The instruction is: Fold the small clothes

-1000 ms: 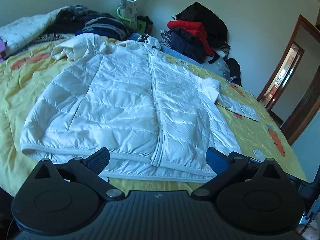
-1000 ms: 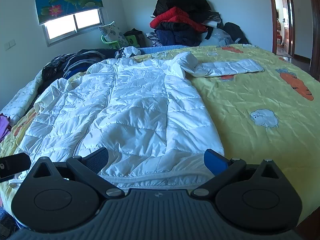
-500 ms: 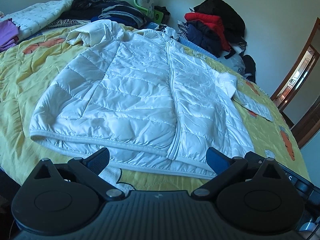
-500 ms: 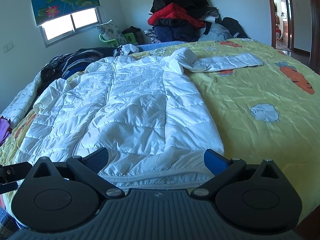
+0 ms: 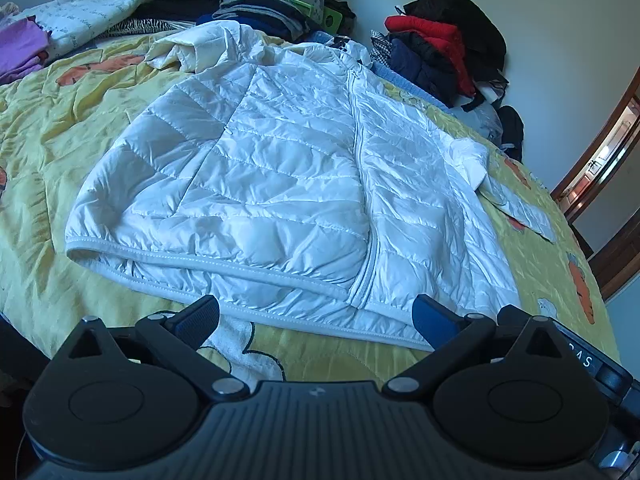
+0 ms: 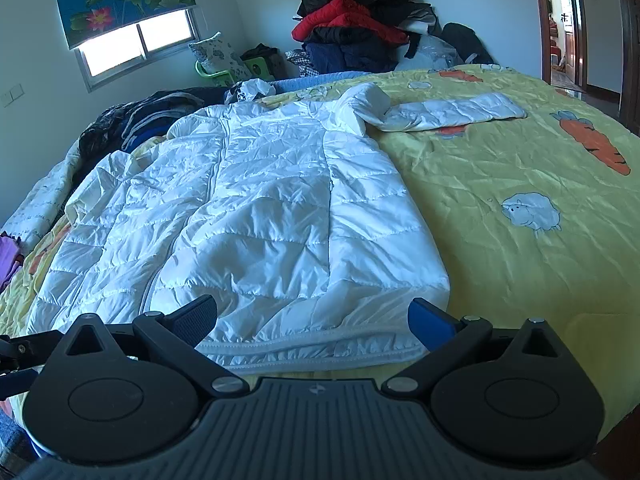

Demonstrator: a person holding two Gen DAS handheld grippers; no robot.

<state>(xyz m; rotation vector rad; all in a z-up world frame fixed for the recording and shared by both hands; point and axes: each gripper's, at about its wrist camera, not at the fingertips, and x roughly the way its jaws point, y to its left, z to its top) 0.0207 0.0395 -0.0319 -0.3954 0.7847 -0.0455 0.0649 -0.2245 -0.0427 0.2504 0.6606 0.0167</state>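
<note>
A white quilted puffer jacket [image 5: 288, 184] lies flat, zipped, on a yellow bedspread [image 5: 48, 152], also in the right wrist view [image 6: 256, 216]. One sleeve [image 6: 452, 112] stretches out to the right; the other sleeve [image 5: 200, 46] is bunched near the collar. My left gripper [image 5: 316, 318] is open and empty just before the hem. My right gripper [image 6: 312, 318] is open and empty at the hem's right part, with the hem between its fingers' span.
Piled dark and red clothes [image 6: 352, 28] stand at the far side of the bed. Folded dark clothes [image 5: 248, 8] and a pale quilt [image 5: 80, 16] lie at the far left. A doorway [image 6: 564, 24] is at the right. The left gripper's body [image 6: 20, 352] shows at the right view's left edge.
The left gripper has tilted down and shifted left, so the jacket's left hem now sits more centred. The right gripper has edged slightly closer to the hem. Both stay open.
</note>
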